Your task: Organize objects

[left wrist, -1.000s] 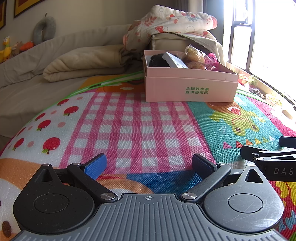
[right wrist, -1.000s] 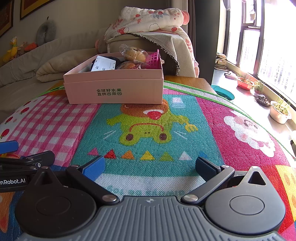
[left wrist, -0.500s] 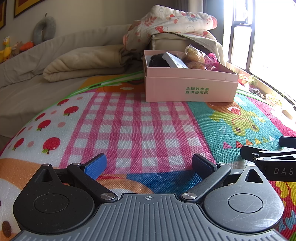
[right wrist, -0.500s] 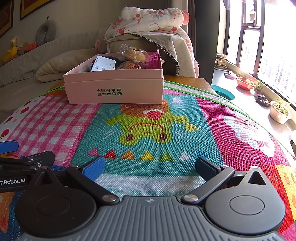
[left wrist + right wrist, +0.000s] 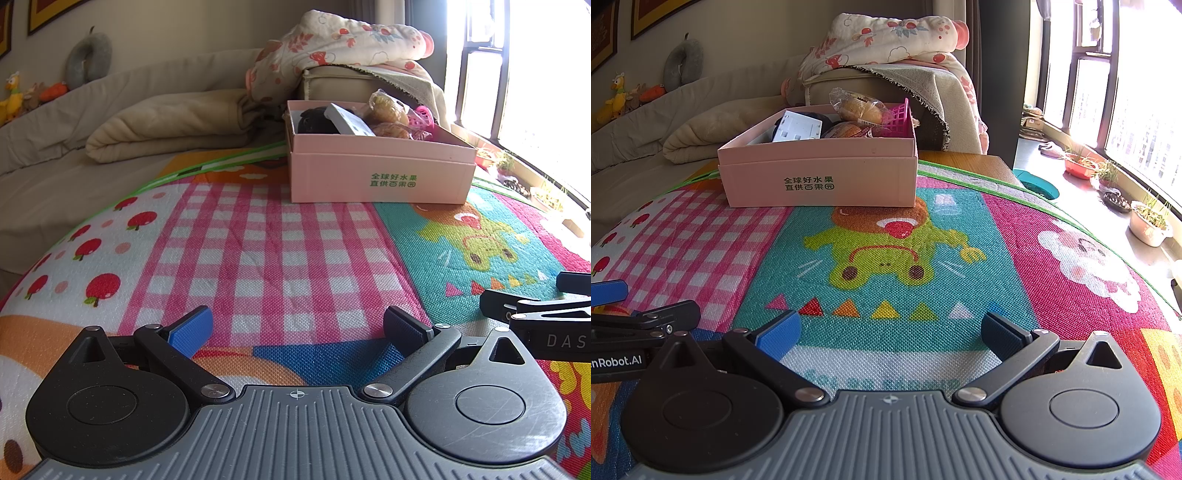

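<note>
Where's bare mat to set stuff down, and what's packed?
Free: the pink checked patch between the left tongs and the pink box; the frog panel between the right tongs and that box; the magenta panel toward the window. Crowded: inside the box, with wrapped buns, a white item, a pink basket.

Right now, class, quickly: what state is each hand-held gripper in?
Left hand-held gripper: open, holding nothing, low over the play mat.
Right hand-held gripper: open, holding nothing, low over the same mat.

Both wrist cameras sit low on the mat [image 5: 280, 258], side by side, facing the pink box [image 5: 820, 184].
</note>
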Tool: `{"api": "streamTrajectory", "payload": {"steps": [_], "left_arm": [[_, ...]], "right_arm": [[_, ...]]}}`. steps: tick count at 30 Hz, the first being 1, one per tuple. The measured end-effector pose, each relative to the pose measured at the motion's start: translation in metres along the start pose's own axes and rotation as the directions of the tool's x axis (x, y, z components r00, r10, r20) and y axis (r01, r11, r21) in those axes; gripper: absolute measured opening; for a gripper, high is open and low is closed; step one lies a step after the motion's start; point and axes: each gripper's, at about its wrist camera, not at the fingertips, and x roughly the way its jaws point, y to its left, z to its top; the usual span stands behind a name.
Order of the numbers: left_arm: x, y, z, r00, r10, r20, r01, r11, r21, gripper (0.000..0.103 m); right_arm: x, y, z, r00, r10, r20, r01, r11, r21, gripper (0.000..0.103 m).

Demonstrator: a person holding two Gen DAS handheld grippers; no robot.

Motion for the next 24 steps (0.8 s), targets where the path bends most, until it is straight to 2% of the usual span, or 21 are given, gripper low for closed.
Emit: {"api": "streamTrajectory", "payload": {"steps": [24], "left_arm": [[0.0003,-0.0019,0.0005,1.0,0.001,-0.001,-0.001,1.0,0.001,0.102]], "right_arm": [[0.0001,-0.0003,0.0006,1.0,0.0,0.0,0.0,1.0,0.0,0.103]]}}
